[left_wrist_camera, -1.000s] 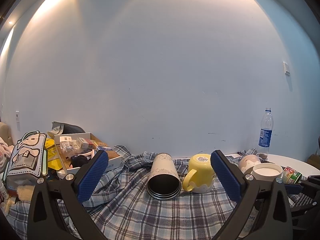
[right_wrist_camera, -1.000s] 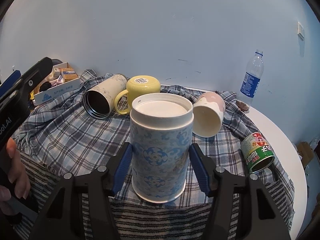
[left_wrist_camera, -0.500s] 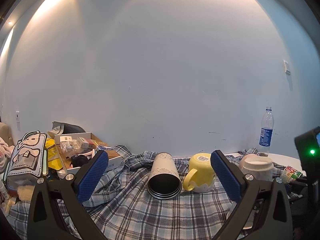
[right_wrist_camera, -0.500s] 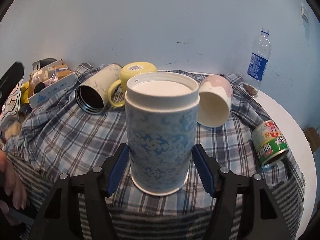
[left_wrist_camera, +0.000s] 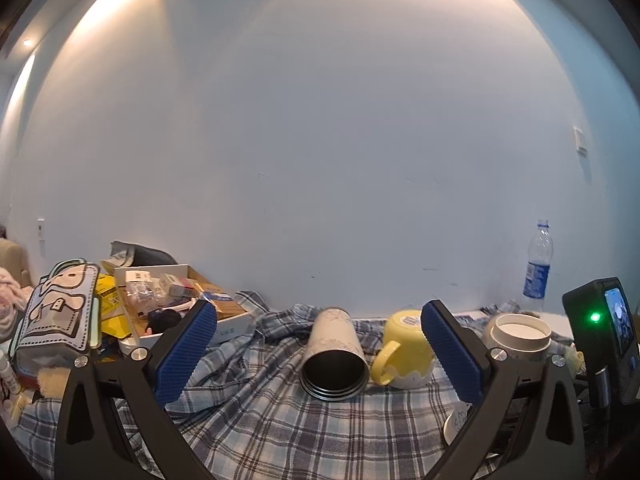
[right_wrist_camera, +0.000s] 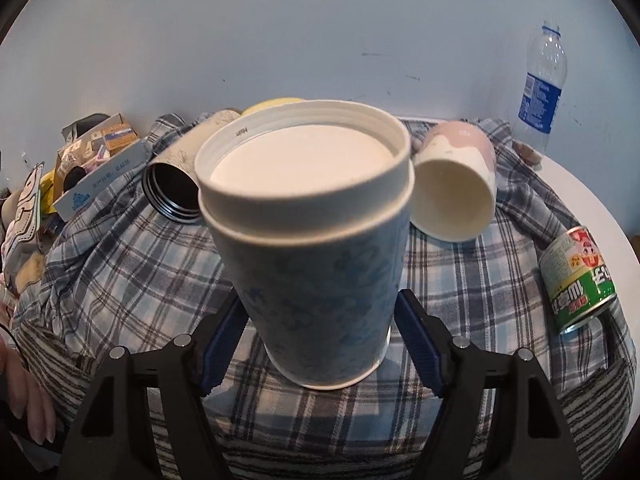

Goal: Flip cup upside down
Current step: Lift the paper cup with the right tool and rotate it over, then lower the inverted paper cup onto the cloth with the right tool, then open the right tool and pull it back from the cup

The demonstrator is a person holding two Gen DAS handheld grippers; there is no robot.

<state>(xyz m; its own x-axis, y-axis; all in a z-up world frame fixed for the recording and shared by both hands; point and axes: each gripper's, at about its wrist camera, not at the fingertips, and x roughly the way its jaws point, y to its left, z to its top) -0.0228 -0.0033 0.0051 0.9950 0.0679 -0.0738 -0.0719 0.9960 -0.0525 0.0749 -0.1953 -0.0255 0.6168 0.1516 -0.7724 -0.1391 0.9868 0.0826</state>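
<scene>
— What does the cup [right_wrist_camera: 316,264] look like from my right wrist camera?

— I see a tall cylinder with a blue floral pattern on a pale ground and a white stepped band round the top end. That end shows a flat cream surface set just below the rim, with small embossed lettering on the rim.

— And its pose?

— It stands with the white band uppermost, leaning slightly. I can't tell whether its lower end touches the plaid cloth [right_wrist_camera: 120,280].

— From the left wrist camera?

— The white band [left_wrist_camera: 520,330] shows at the far right.
</scene>
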